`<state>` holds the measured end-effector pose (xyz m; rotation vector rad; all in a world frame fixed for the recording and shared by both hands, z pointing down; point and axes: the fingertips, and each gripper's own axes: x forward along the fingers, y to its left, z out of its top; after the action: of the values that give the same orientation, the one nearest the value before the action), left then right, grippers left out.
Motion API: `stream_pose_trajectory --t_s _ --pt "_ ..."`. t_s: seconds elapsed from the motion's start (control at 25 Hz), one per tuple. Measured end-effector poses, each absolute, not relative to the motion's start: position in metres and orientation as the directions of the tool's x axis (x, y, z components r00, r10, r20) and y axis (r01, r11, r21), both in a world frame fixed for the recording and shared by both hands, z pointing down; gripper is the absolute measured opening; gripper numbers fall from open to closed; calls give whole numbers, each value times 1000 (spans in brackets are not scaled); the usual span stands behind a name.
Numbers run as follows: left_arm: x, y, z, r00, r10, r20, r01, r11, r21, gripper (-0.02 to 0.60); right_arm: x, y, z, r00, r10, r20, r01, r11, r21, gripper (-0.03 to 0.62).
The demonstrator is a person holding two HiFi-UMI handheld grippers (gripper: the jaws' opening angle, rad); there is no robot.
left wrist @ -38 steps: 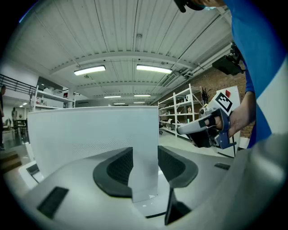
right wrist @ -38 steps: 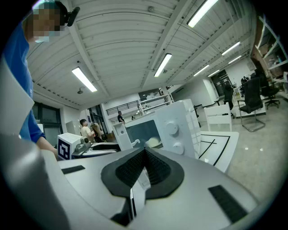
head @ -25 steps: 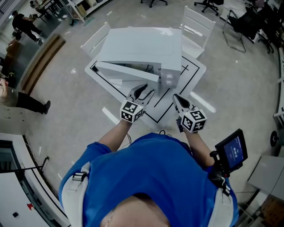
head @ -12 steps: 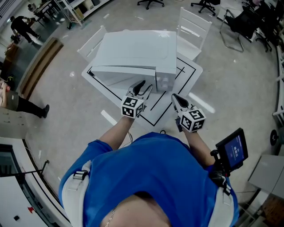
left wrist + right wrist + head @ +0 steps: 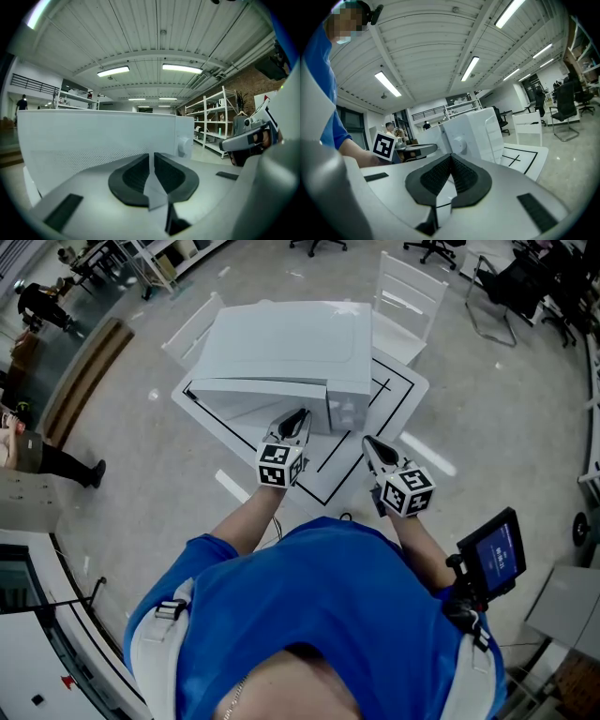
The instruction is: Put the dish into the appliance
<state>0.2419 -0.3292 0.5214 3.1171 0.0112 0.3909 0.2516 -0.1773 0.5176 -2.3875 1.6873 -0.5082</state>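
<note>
- Currently the appliance [image 5: 286,348] sits on the white table [image 5: 405,390] with black line markings. Its door [image 5: 253,392] is closed.
- Dish: can't see it in any view.
- Left gripper [image 5: 298,418] has its tip right up at the door front, low down and towards the control-panel side. Can't tell whether it touches.
- Left jaws have just been closing. They're down to a hairline slit with nothing between them. Beyond them are the mesh-patterned door and the knob [image 5: 184,146] off to the right.
- Right gripper [image 5: 370,442] hangs over the table in front of the appliance's panel corner, apart from it. Pads are together and empty.
- Both grippers point roughly level at the appliance front, side by side.
- Person in the blue shirt [image 5: 319,615] stands at the near table edge, with a small screen [image 5: 492,559] at the right hip.
- White chair [image 5: 408,296] stands behind the table on the right, another [image 5: 192,329] on the left.
</note>
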Motion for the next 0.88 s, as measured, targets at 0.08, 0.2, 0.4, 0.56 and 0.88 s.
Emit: stream_pose_trajectory --t_s 0.08,0.2,0.4,0.56,0.88 --pt "241 -332 521 969 -16 247 -17 -1000 1 30 251 -179 518 296 -939 175 -879 -339 -334 2" --pt "243 -334 521 968 -38 248 -40 -999 4 11 252 -179 519 289 -941 176 -881 -334 -334 2" --pt "248 -336 519 965 -53 256 -60 -998 22 11 253 -180 518 282 -943 179 -884 -327 -334 0" --pt "248 -337 519 965 -66 254 -75 -997 24 11 254 -180 519 276 -944 181 -886 -323 -333 1" --pt "256 -342 522 963 -76 259 -88 -996 33 9 256 -180 520 278 -945 174 -885 -322 -335 2"
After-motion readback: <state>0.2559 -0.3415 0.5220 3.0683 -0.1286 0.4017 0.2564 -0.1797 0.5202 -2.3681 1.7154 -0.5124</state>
